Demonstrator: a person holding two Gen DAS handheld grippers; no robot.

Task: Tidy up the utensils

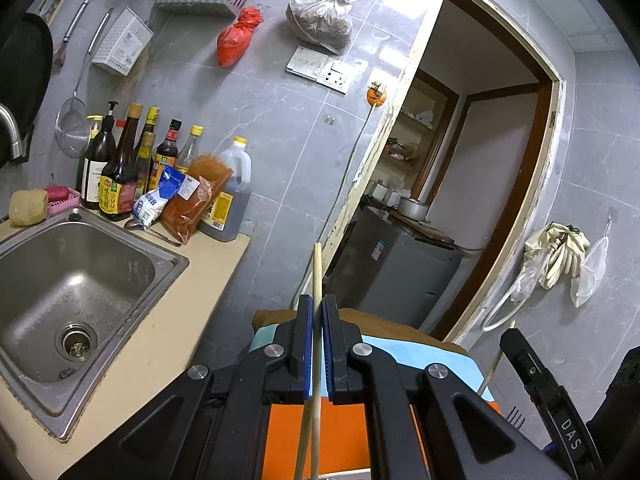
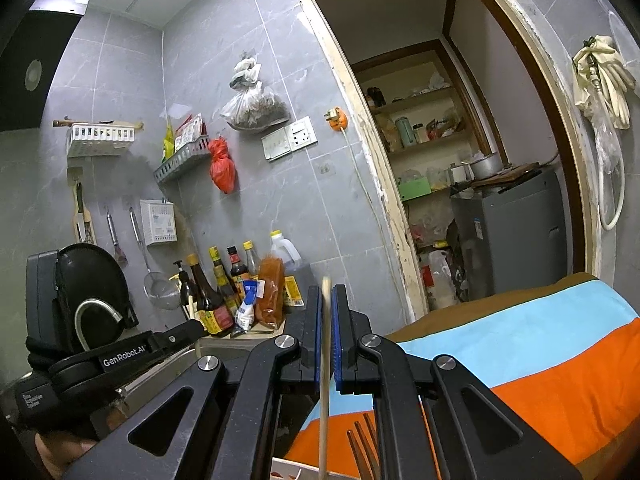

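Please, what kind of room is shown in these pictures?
Most likely a small home kitchen. A steel sink is set in the counter, sauce bottles stand against the tiled wall behind it, and a strainer hangs on that wall. An open doorway leads to what looks like a pantry.

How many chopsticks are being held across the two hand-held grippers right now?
2. One chopstick is clamped in the left hand-held gripper, one chopstick in the right hand-held gripper. More may lie below, out of view.
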